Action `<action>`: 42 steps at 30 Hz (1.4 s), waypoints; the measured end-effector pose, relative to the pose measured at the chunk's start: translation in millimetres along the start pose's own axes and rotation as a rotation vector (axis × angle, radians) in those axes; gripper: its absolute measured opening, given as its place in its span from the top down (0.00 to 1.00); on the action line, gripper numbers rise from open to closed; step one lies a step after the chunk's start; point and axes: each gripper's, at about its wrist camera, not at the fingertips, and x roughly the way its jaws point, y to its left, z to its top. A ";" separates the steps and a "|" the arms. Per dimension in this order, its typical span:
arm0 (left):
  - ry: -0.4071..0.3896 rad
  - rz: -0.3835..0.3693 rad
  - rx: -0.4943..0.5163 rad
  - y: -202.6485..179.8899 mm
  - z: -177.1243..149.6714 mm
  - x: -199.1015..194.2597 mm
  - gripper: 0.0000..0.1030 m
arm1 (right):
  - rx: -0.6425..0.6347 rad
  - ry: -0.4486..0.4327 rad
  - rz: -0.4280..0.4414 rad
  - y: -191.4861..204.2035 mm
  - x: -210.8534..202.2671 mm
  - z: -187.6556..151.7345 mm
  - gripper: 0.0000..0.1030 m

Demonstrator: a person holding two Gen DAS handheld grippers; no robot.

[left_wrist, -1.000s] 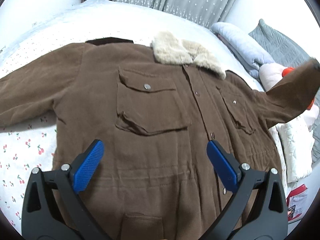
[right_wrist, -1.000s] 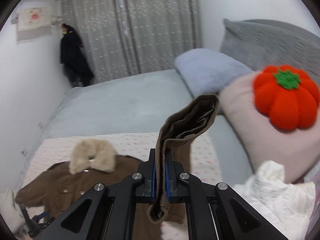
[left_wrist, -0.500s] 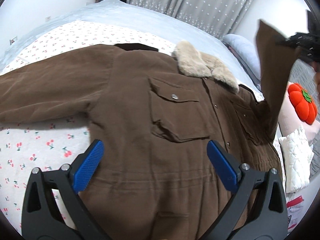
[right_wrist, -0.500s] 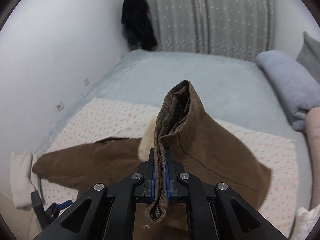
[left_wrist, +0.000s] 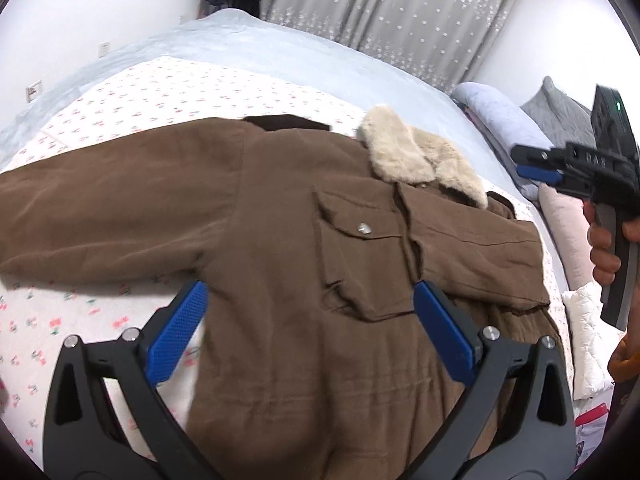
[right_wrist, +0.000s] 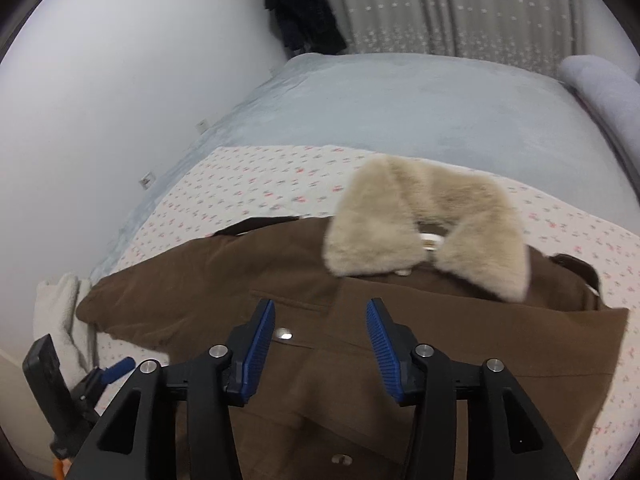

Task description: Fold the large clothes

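Now the black left gripper with blue pads hangs wide open and empty over the big brown corduroy coat with a cream fur collar, spread on the flowered bed sheet. One sleeve lies folded across its chest. The right gripper has just been opening, nothing between its pads. Next, the long left sleeve likely needs folding in.

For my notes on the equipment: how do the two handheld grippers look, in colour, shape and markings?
Both the left gripper and the right gripper have black, angular plastic jaws with triangular cut-outs and silver screw heads. The inner pads are blue and finely ribbed. Seen from the left wrist, the right gripper's black body carries a small green light and a grey handle.
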 end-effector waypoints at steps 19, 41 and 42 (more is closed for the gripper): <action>0.275 -0.119 0.091 -98.2 49.8 173.3 0.62 | 0.314 -0.047 -0.269 -241.6 -83.4 -70.6 0.24; 0.006 -0.102 0.155 -83.4 25.0 120.1 0.94 | 0.566 -0.137 -0.099 -316.7 7.1 -91.8 0.89; 0.004 -0.105 0.147 -81.1 24.1 126.7 0.94 | 0.552 -0.103 -0.166 -316.3 12.9 -90.6 0.90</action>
